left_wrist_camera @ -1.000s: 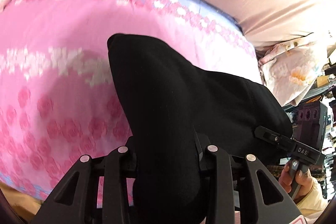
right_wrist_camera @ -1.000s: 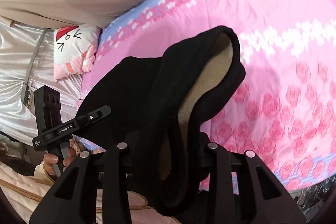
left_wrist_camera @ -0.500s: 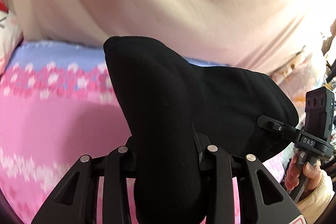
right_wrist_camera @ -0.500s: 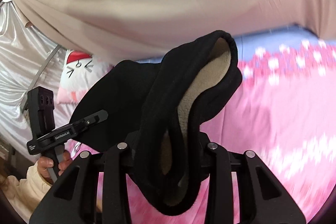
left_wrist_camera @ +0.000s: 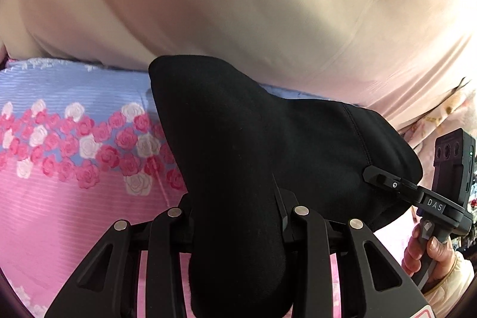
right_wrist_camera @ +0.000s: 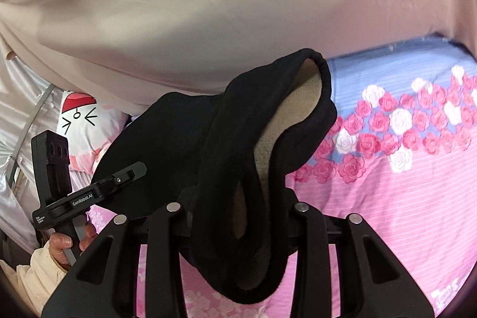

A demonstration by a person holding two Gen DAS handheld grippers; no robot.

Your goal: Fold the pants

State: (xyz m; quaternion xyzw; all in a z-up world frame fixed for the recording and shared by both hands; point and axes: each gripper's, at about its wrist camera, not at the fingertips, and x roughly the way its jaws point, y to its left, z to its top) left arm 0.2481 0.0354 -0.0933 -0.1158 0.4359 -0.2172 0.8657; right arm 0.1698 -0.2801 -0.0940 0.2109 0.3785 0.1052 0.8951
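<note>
The black pants (left_wrist_camera: 238, 157) with a beige fleece lining (right_wrist_camera: 286, 121) hang between my two grippers above the bed. My left gripper (left_wrist_camera: 238, 216) is shut on one bunched end of the pants; the cloth hides its fingertips. My right gripper (right_wrist_camera: 238, 216) is shut on the other end, where the lining shows. The right gripper also shows in the left wrist view (left_wrist_camera: 387, 184), clamped on the pants' edge. The left gripper also shows in the right wrist view (right_wrist_camera: 128, 172), on the pants.
A pink and blue rose-print bedspread (left_wrist_camera: 59, 187) lies below. A beige curtain (left_wrist_camera: 238, 5) hangs behind the bed. A cartoon-face pillow (right_wrist_camera: 80, 121) lies at the left in the right wrist view. A floral cloth (left_wrist_camera: 447, 115) sits at the right edge.
Both grippers rose and tilted up with the pants a second ago, bringing the curtain into view. In the last half second they tilted slightly back down.
</note>
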